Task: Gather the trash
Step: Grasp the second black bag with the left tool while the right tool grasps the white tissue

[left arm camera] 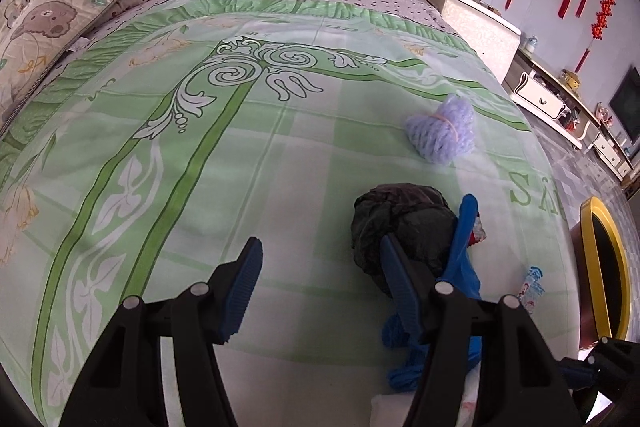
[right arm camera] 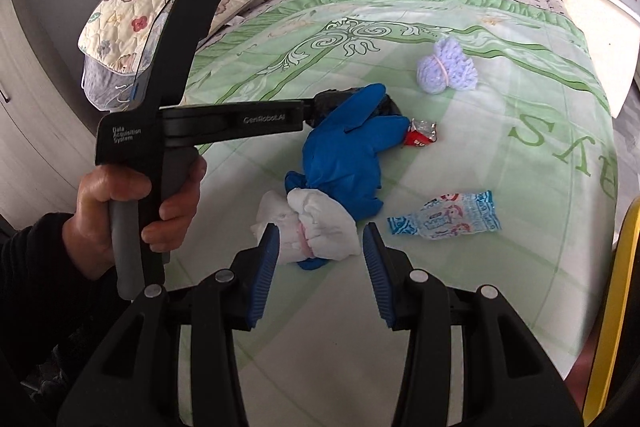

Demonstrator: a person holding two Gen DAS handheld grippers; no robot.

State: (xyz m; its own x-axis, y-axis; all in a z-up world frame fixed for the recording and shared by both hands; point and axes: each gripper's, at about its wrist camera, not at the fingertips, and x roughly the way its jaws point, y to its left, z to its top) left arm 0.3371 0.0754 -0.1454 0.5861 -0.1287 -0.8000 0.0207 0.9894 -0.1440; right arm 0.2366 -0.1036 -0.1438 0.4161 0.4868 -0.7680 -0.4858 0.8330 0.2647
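Green-patterned bedsheet (right arm camera: 500, 267) carries all the litter, clustered near the foot end on the right-hand side.

Left gripper (left arm camera: 320, 291): jaws spread, nothing between the pads. Its right finger lies against a black crumpled bag (left arm camera: 400, 223); cannot tell if it touches or only overlaps in view. From the right wrist, the left tool reaches across level, its tip at the bag, held in a bare hand (right arm camera: 136, 211) below a dark sleeve.

Right gripper (right arm camera: 320, 271): jaws spread, angled down. White wadded tissue (right arm camera: 316, 223) sits just ahead of the fingertips, slightly toward the left pad, not yet pinched. Likely the next pick, since the gap lines up with it.

Other trash:
- blue glove (right arm camera: 348, 151), draped between bag and tissue, one end tucked under the tissue, so lifting the tissue may drag it.
- small red-and-silver wrapper (right arm camera: 420, 135) just beside the glove's fingers.
- printed snack wrapper (right arm camera: 444, 219), lying flat right of the tissue, apart from it.
- pale lilac mesh bundle (right arm camera: 446, 71), farther up the bed, well apart from the rest.

Room: sheet is open to the left and toward the pillows. Bed edge runs close on the right, where a yellow-rimmed container (left arm camera: 612, 259) stands beside the bed, probably the bin. Both tools work near each other; crossing paths is the risk.
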